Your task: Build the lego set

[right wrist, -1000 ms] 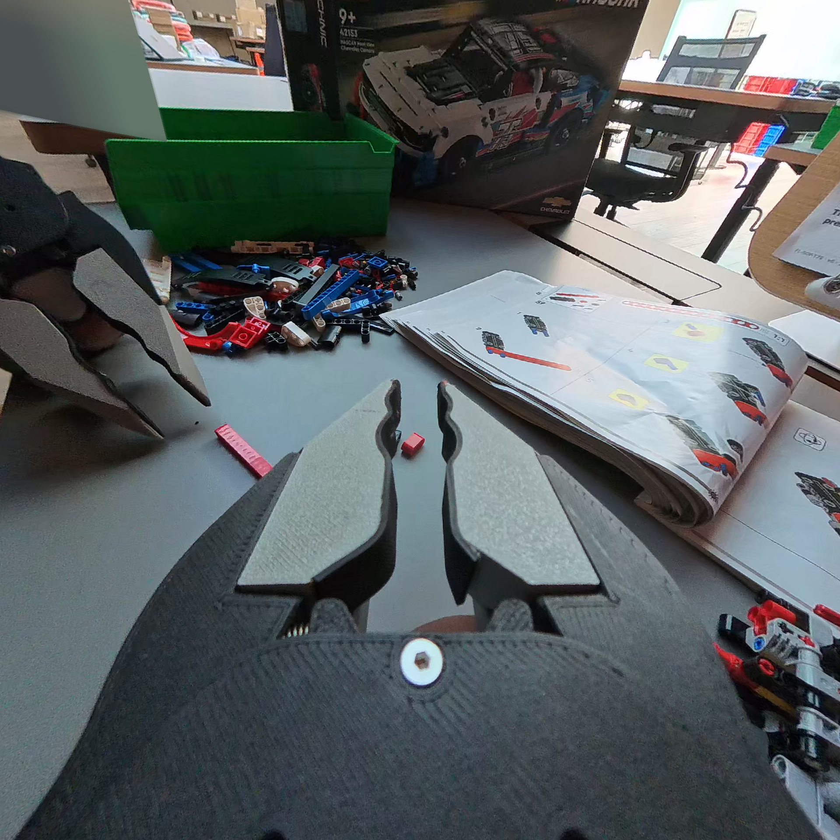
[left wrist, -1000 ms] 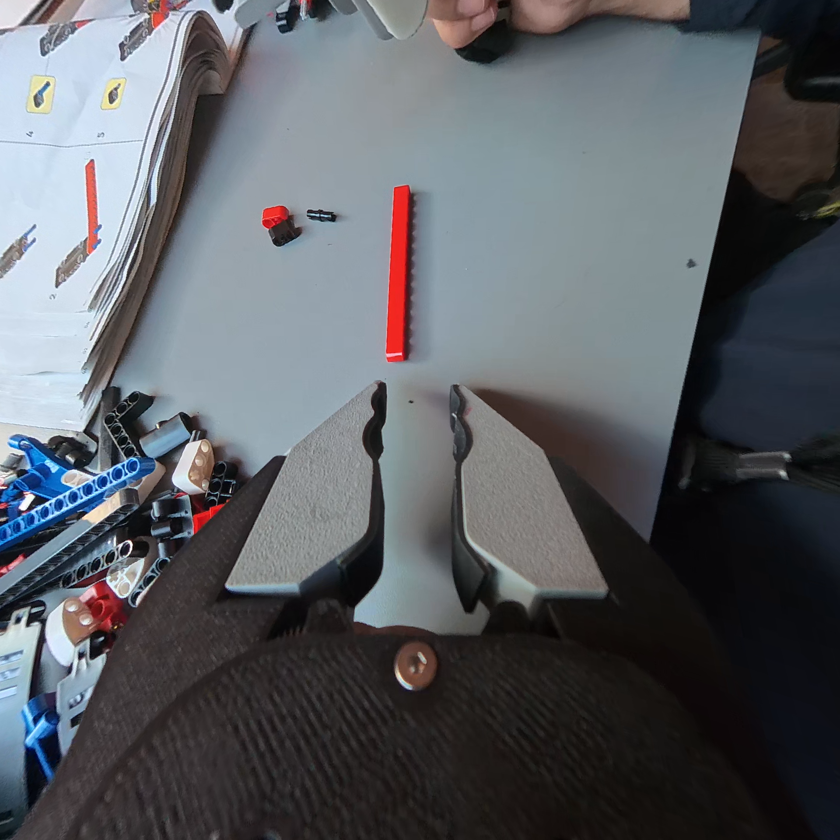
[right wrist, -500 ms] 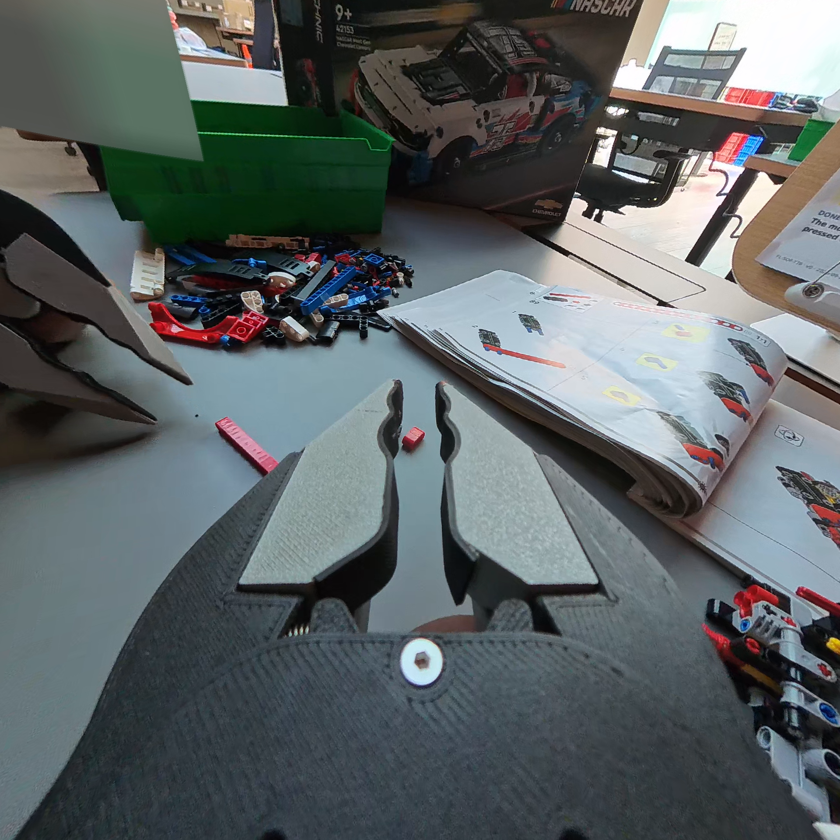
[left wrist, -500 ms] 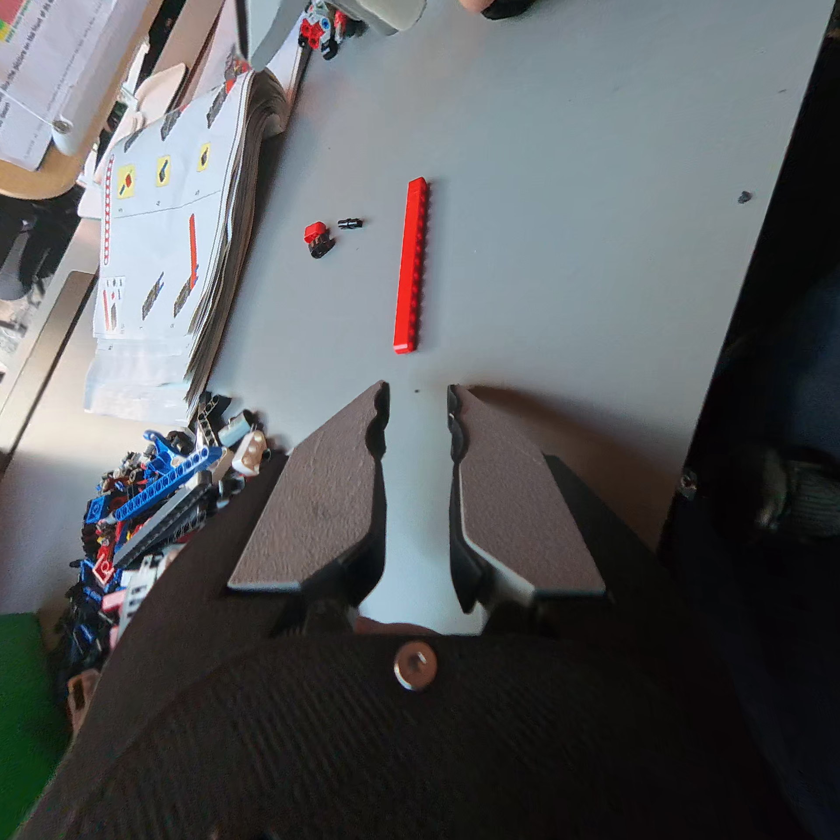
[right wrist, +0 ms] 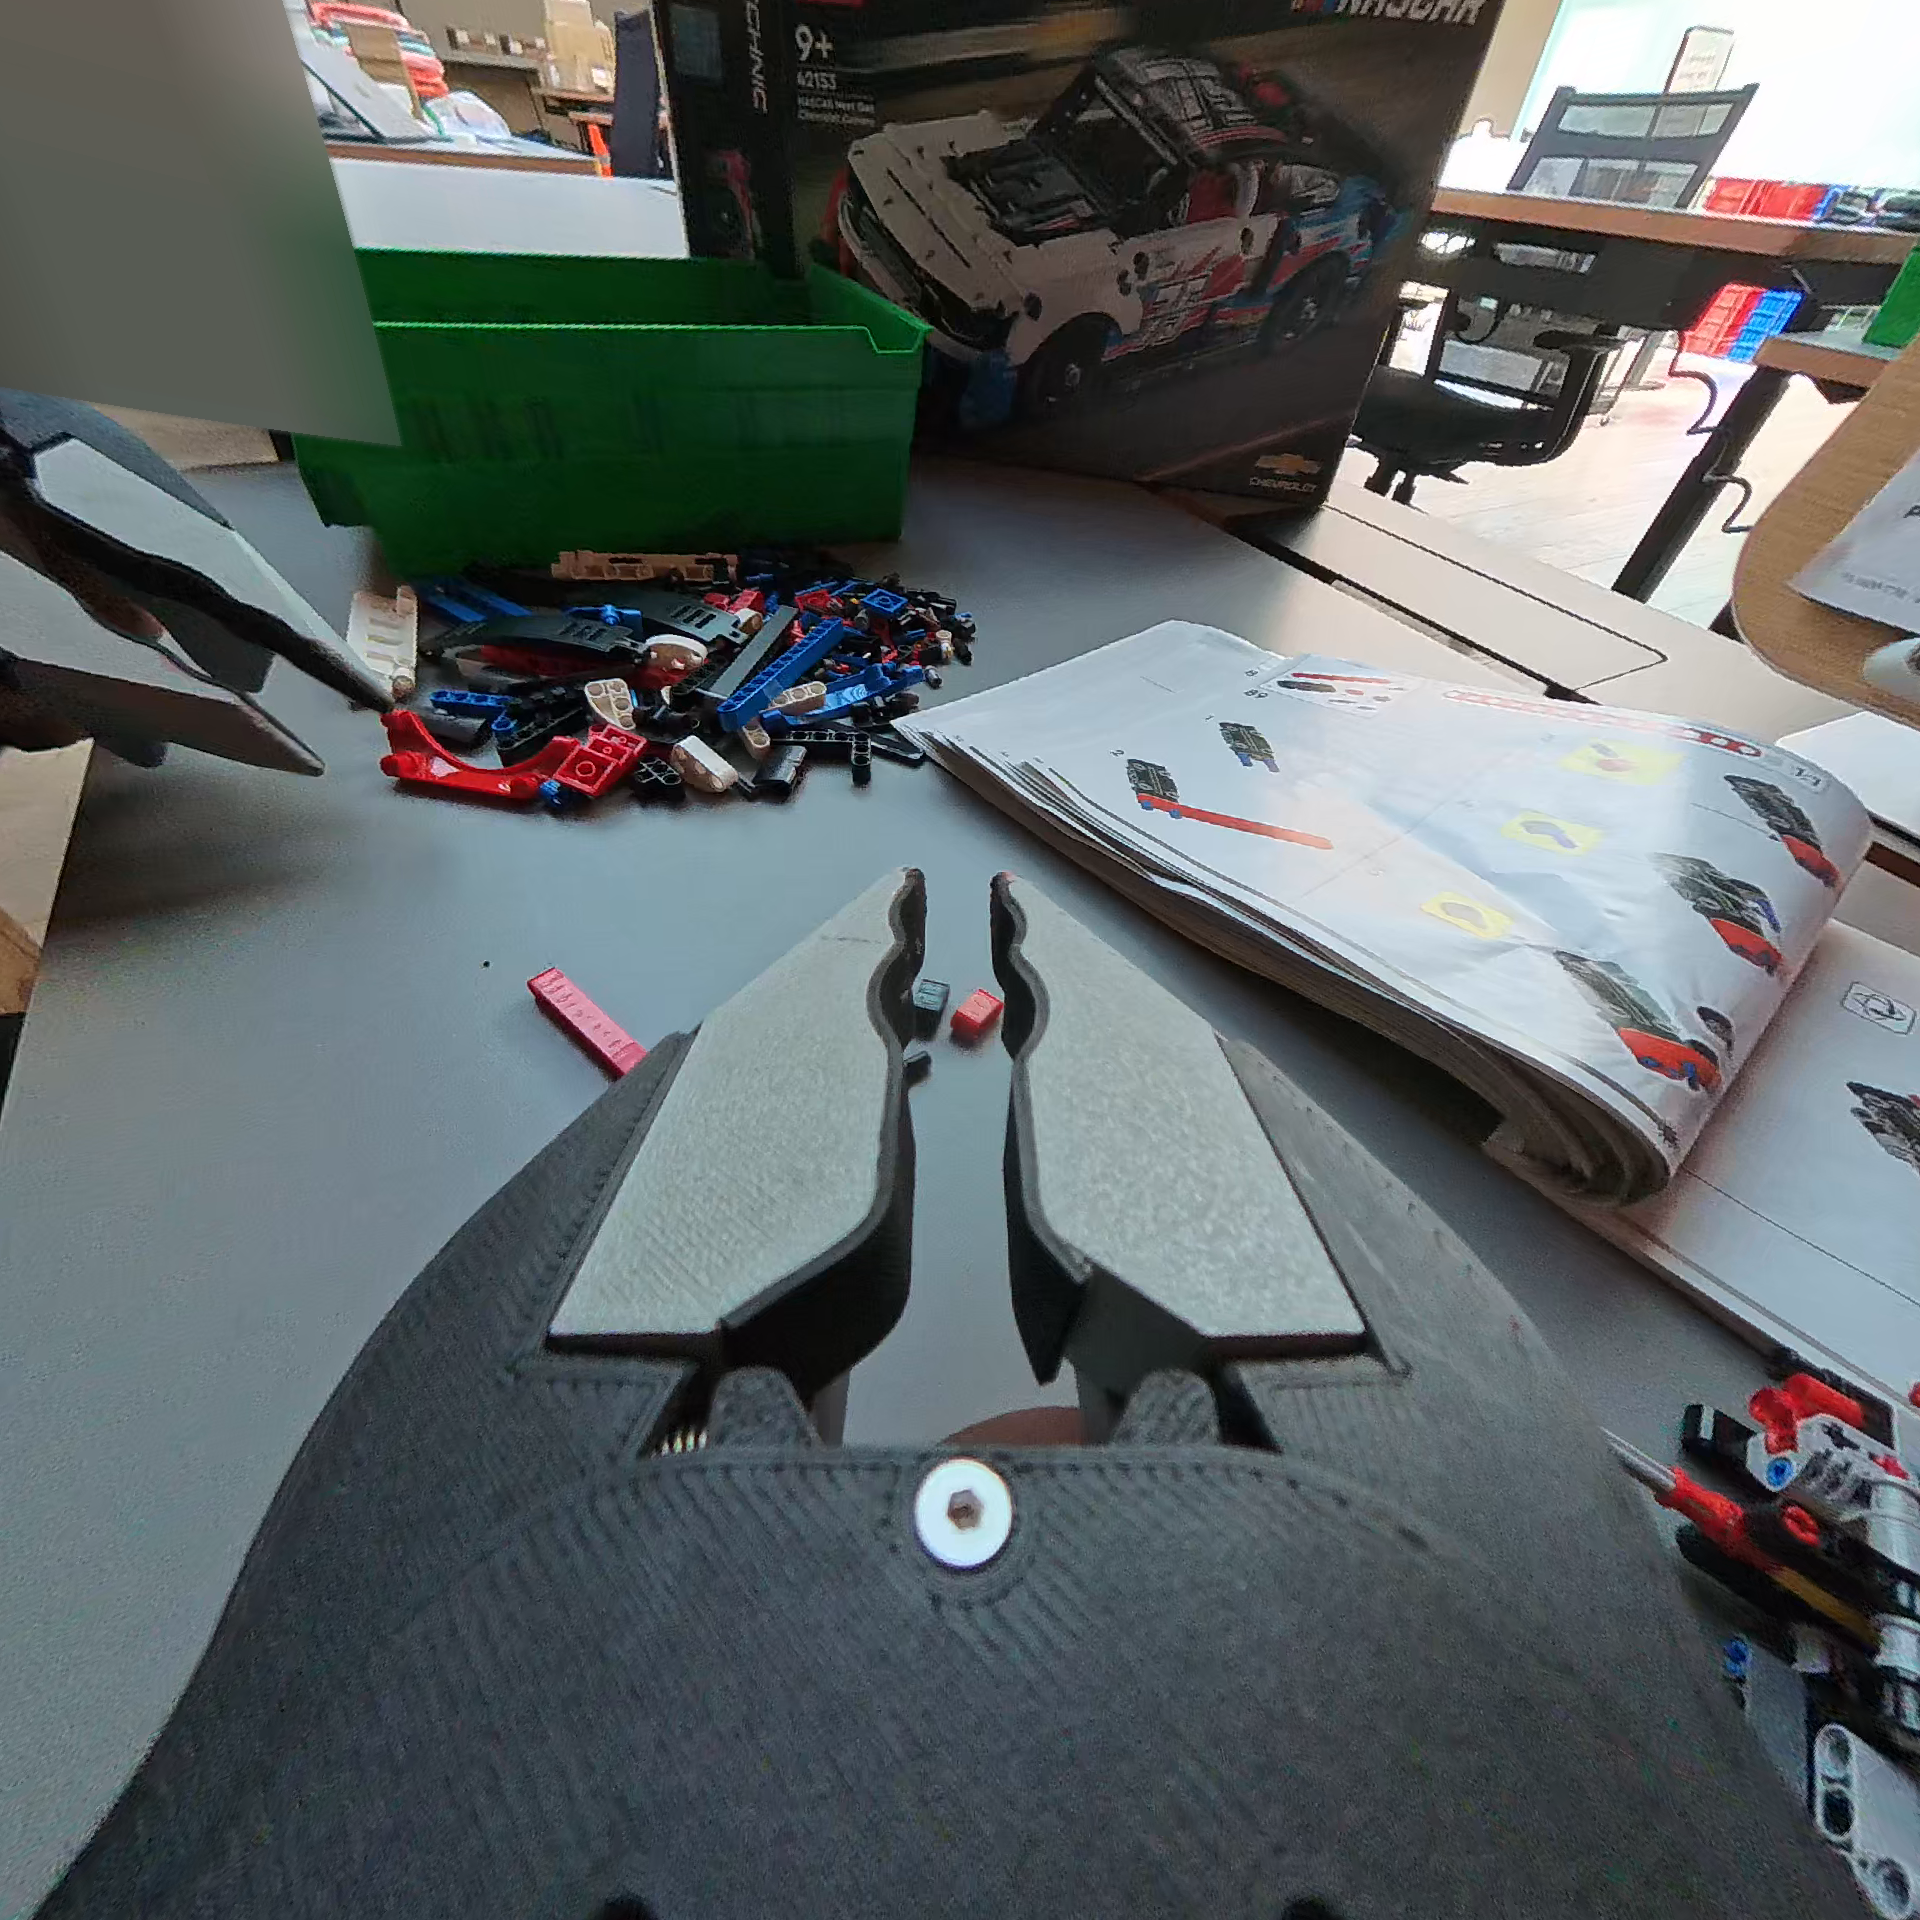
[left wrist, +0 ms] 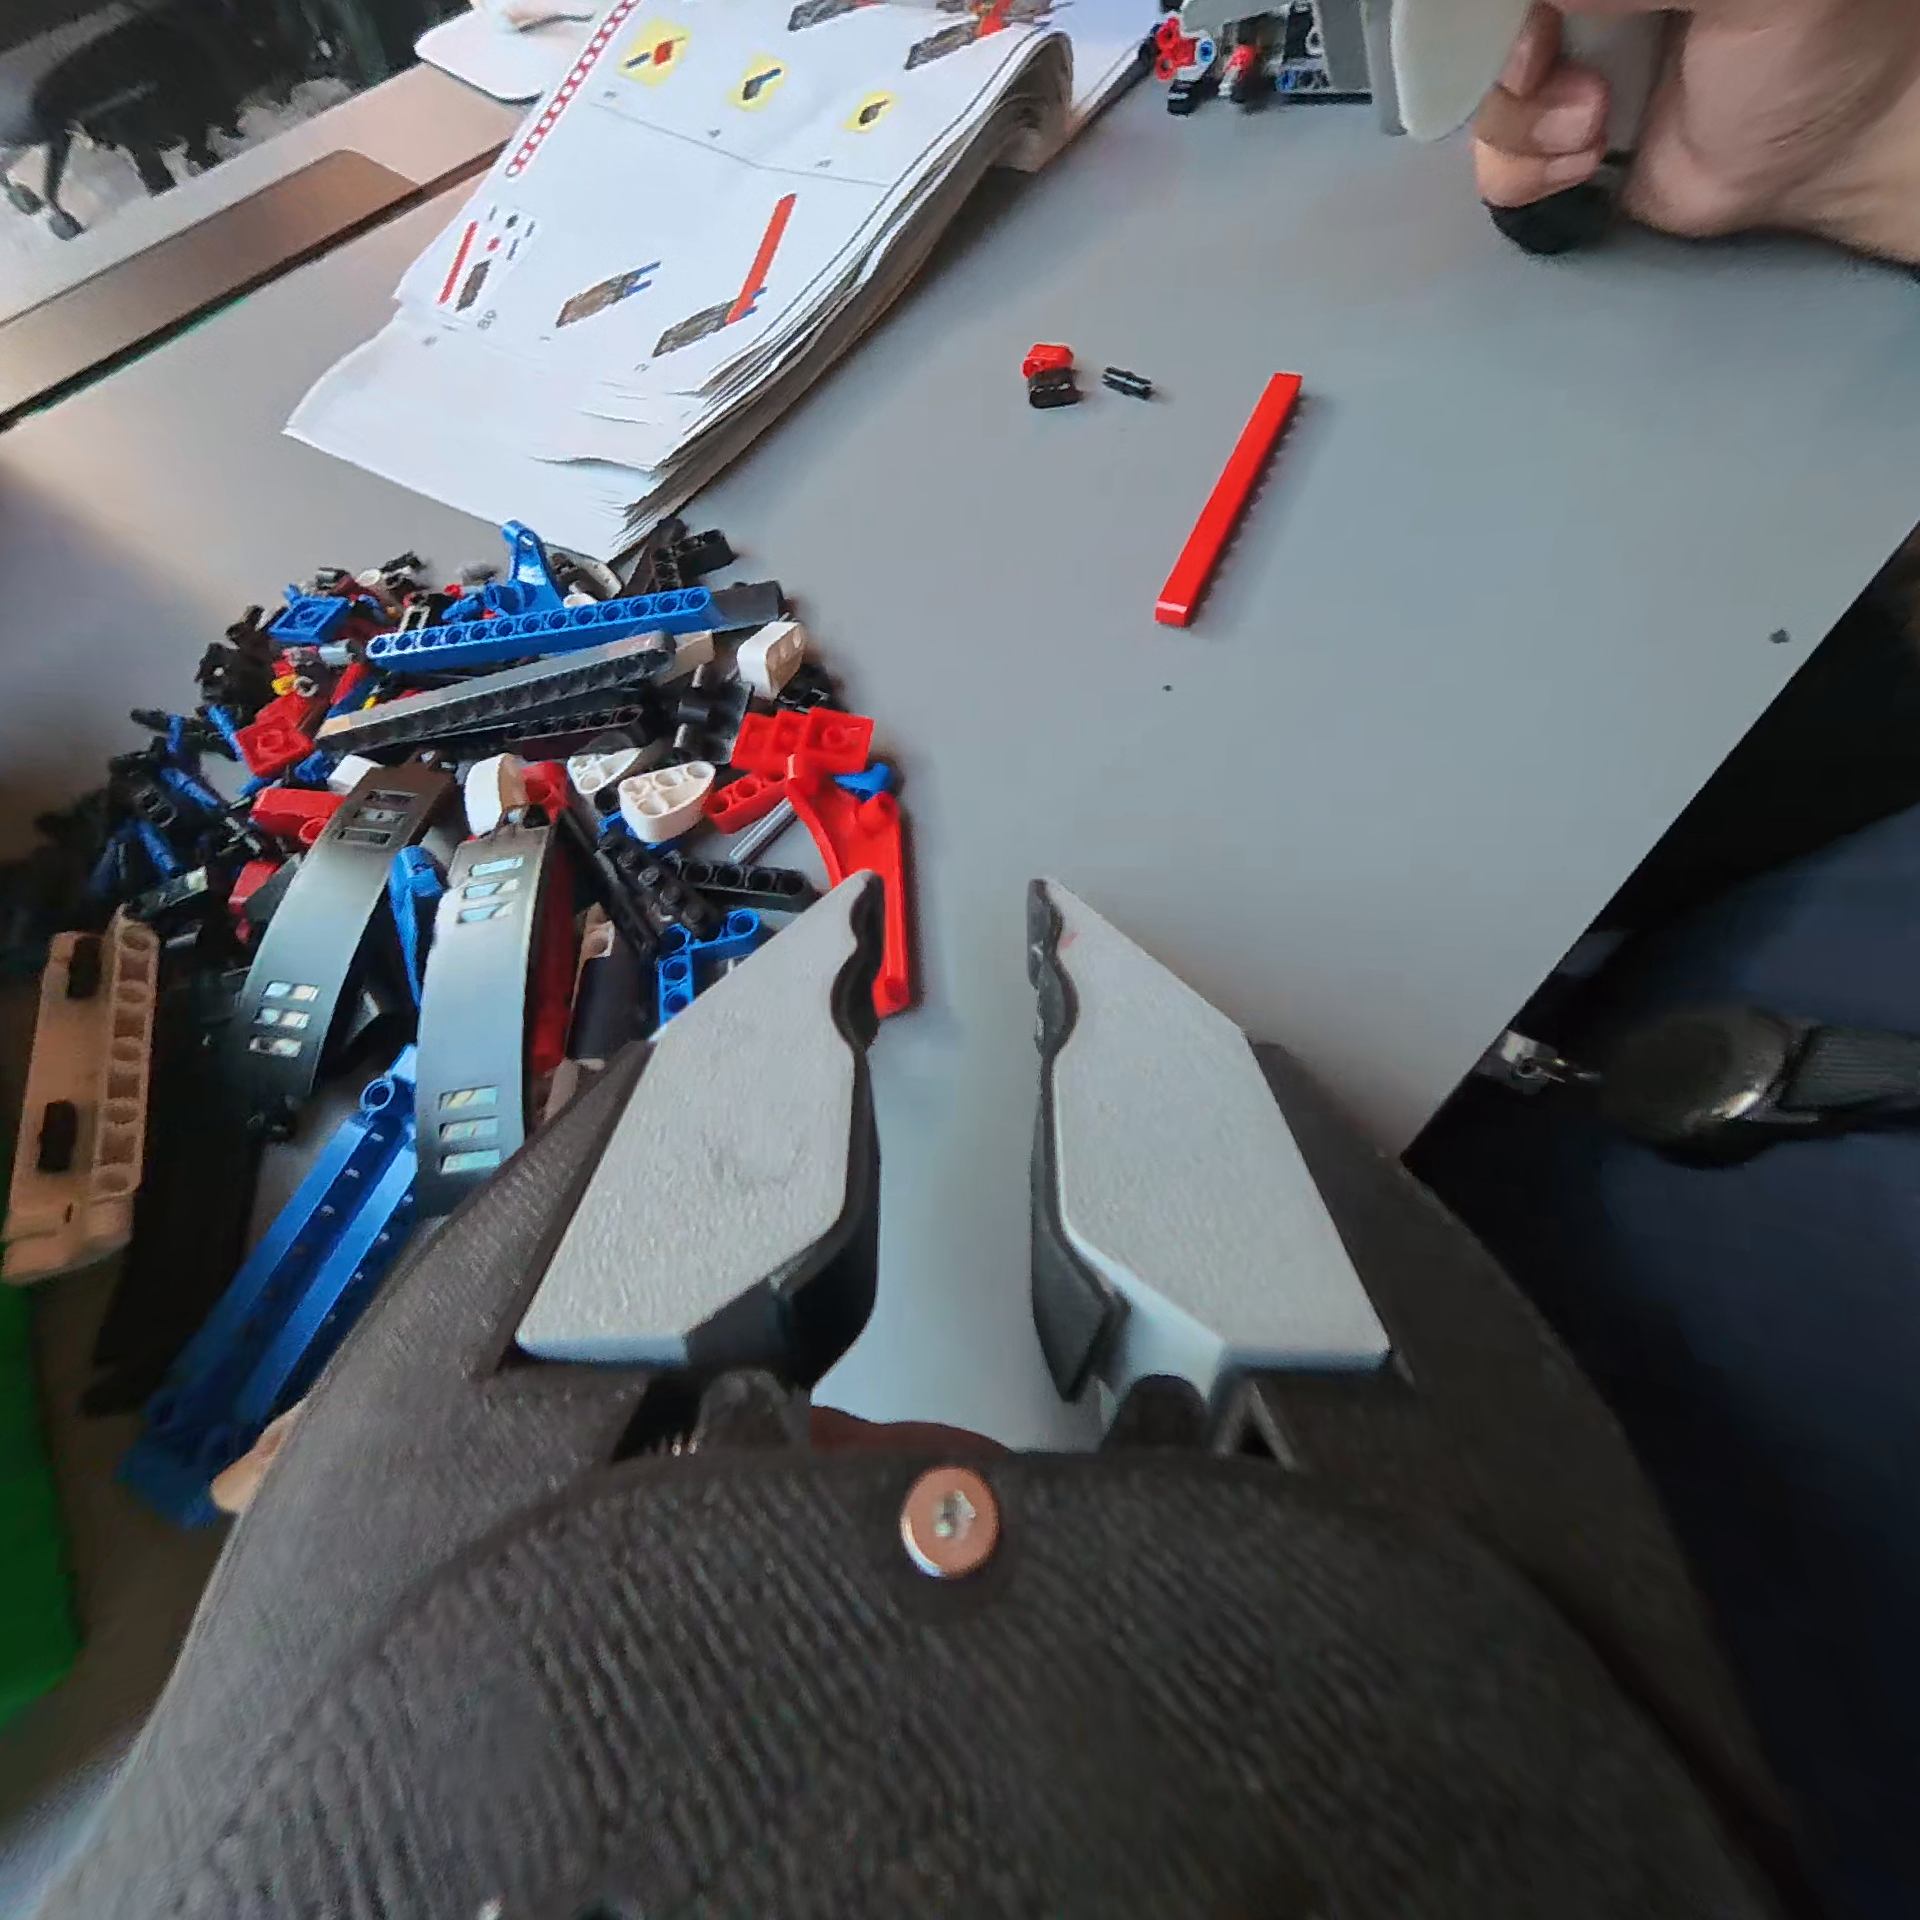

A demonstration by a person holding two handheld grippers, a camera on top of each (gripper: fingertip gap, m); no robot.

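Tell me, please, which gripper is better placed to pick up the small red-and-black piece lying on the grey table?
The right gripper: its open, empty jaws already frame the small red-and-black piece. The left gripper, also empty, sits by the parts pile, farther away.

We see daylight from bright windows (right wrist: 1808, 62) at the far right, a sheen on the grey table (left wrist: 1455, 790), soft shadows, blurred and curved edges.

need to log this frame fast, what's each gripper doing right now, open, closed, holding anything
Left gripper: open, holding nothing, at the edge of the brick pile.
Right gripper: open with a narrow gap, holding nothing; small red piece lies on the table beyond its fingers.
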